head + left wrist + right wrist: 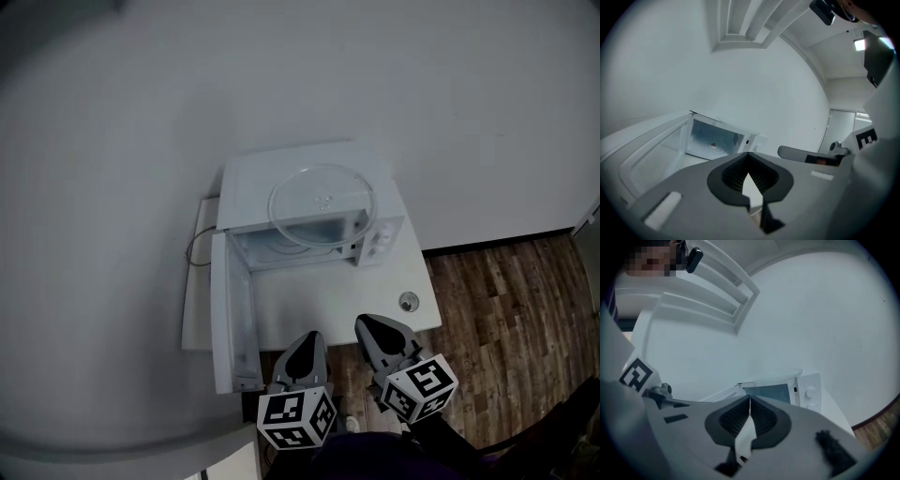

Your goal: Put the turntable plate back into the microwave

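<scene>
Our left gripper (pixel 302 349) and our right gripper (pixel 372 328) are both clamped on nothing, jaws pressed together. They hang side by side at the near edge of the table (pixel 309 309), well short of the work.

The turntable plate (pixel 322 204) lies flat on the roof of the microwave (pixel 384 234), and its near rim seems to reach a little past the roof's front edge. The door (pixel 232 319) is swung out to the left and the cavity (pixel 295 251) is open below the plate.

We see several risks:
- If we arrive with the jaws closed, we nudge the plate instead of taking it. On a smooth roof it could slide back or off the side.
- The plate is clear glass with a thin rim. A shallow or one-sided grip could let it tip and slip out as we lift.
- The open door stands on the left gripper's side, so a wide swing may knock it.
- Bringing the plate down into the cavity, we could strike the roof edge or the cavity walls.
- Inside, it may land off the small hub (pixel 712 145) on the cavity floor and sit crooked.
- A small round object (pixel 409 301) sits on the table near the right gripper and could be brushed aside.
</scene>
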Action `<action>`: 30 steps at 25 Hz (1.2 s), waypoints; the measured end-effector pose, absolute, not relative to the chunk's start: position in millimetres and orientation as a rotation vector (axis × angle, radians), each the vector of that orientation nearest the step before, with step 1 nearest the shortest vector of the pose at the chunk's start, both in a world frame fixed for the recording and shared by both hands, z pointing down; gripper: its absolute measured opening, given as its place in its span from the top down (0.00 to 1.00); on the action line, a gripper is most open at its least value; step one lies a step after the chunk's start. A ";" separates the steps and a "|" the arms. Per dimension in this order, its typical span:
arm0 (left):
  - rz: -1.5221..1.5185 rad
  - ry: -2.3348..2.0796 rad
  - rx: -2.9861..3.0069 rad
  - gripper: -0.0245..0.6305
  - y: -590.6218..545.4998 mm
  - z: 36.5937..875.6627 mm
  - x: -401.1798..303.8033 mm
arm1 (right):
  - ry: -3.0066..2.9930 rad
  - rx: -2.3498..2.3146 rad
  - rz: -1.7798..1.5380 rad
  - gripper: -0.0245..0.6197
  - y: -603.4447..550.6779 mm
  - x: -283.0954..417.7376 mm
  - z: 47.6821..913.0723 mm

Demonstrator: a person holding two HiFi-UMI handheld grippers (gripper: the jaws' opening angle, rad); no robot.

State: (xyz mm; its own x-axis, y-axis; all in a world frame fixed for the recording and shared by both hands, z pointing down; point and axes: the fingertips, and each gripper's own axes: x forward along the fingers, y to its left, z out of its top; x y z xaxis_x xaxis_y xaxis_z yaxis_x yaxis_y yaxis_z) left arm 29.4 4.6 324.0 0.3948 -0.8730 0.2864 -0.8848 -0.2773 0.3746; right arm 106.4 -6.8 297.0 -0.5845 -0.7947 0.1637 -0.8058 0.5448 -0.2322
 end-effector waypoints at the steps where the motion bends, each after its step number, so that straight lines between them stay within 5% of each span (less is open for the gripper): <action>1: 0.023 -1.492 2.185 0.96 -6.6 323.2 27.7 | -2.724 1.412 0.445 0.95 -16.4 104.4 297.1; 12: -0.009 -1.379 2.229 0.96 -98.7 328.1 12.8 | -2.656 1.522 0.515 0.95 -103.8 96.0 308.2; 18: -0.027 -1.255 2.258 0.95 -119.0 333.7 20.4 | -2.671 1.614 0.695 0.79 -129.5 110.8 315.8; 22: -0.132 -1.201 2.215 0.69 -126.4 331.0 26.7 | -2.687 1.649 0.792 0.73 -139.5 127.4 315.5; 30: -0.298 -1.167 2.000 0.61 -168.3 335.2 32.7 | -2.724 1.636 1.039 0.69 -168.7 146.2 312.9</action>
